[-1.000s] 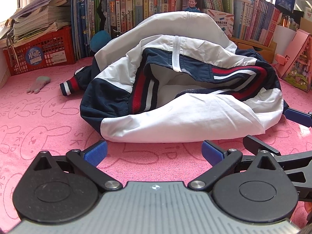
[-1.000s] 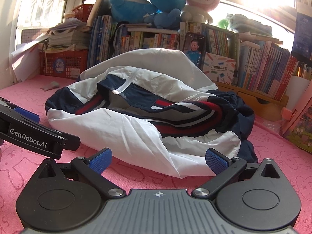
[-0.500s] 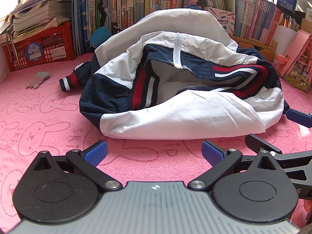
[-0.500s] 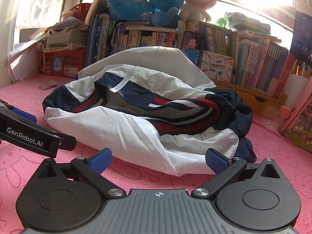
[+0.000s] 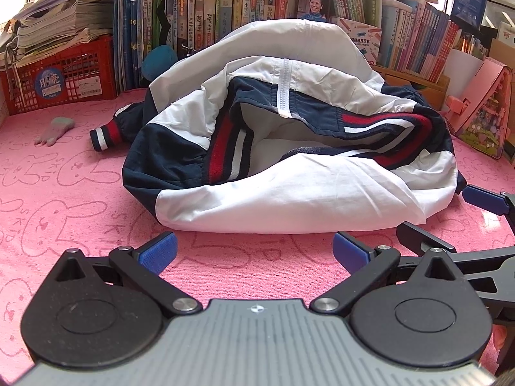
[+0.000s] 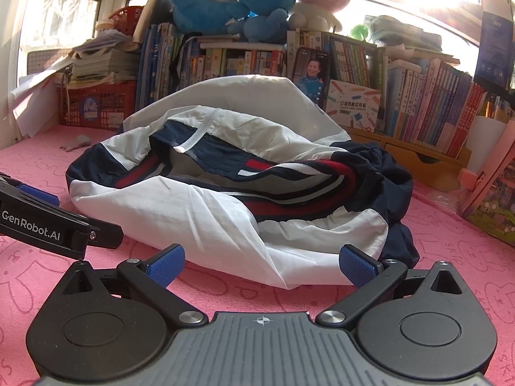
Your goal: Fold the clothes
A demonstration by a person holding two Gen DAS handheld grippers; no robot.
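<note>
Jacket (image 6: pixel 225 199) crumpled; left gripper (image 6: pixel 54 222) reads "GenRobot.AI".

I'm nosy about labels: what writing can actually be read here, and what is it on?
"GenRobot.AI": side of the left gripper.
"SKIP": pressed repeatedly into the pink mat.
"POCKET LABEL PRINTER": box on the shelf, barely legible.
Book spines and the red crate's sticker: too small or blurred to read.

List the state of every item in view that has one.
White, navy and red striped jacket: crumpled in a heap, unfolded, unzipped.
Striped jacket cuff: lying flat on the pink bunny-print mat.
Left gripper: open, empty, short of the jacket.
Right gripper: open, empty, at the jacket's edge.
</note>
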